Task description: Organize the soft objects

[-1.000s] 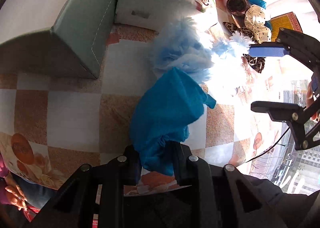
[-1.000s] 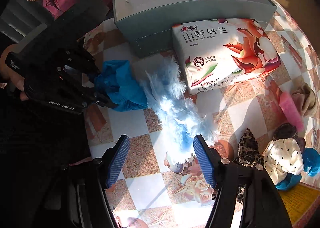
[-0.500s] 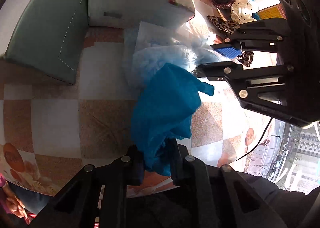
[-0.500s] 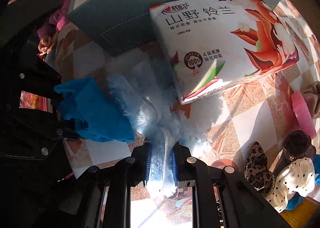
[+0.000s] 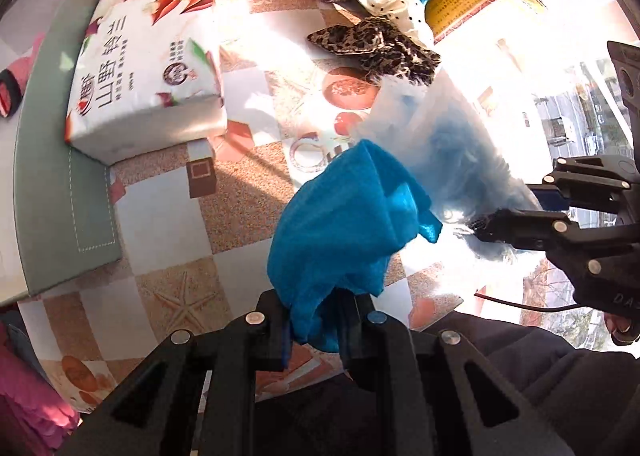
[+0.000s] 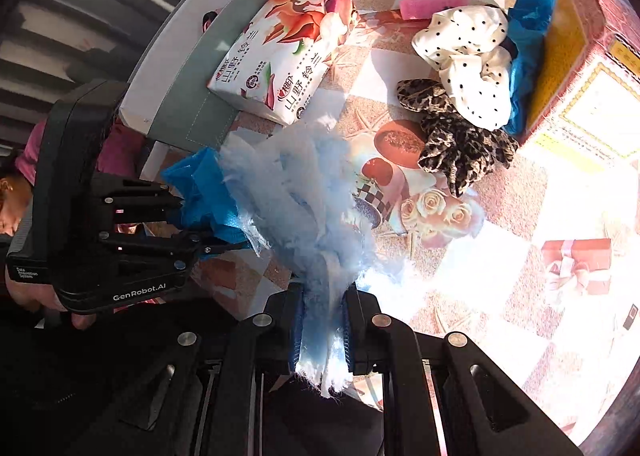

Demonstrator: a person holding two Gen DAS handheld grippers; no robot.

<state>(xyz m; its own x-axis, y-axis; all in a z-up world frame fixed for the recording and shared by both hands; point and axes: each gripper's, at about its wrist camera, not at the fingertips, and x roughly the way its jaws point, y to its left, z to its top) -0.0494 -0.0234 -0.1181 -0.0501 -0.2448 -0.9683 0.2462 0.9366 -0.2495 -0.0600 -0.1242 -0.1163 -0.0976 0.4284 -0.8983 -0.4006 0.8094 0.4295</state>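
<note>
The left gripper [image 5: 314, 330] is clamped on the bright blue fleece cloth [image 5: 344, 232] and the right gripper [image 6: 322, 330] pinches the pale blue fluffy duster [image 6: 304, 200], both lifted above the checkered tablecloth [image 6: 516, 184], probably for carrying to the grey-green fabric box [image 6: 180, 104].

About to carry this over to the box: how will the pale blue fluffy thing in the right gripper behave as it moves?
Probably very floppy: the fluffy piece fans out loosely above the right gripper. Likely light, since it holds that shape unsupported. It may shed or snag: wispy strands stick out below the pads and brush the blue cloth.
</note>
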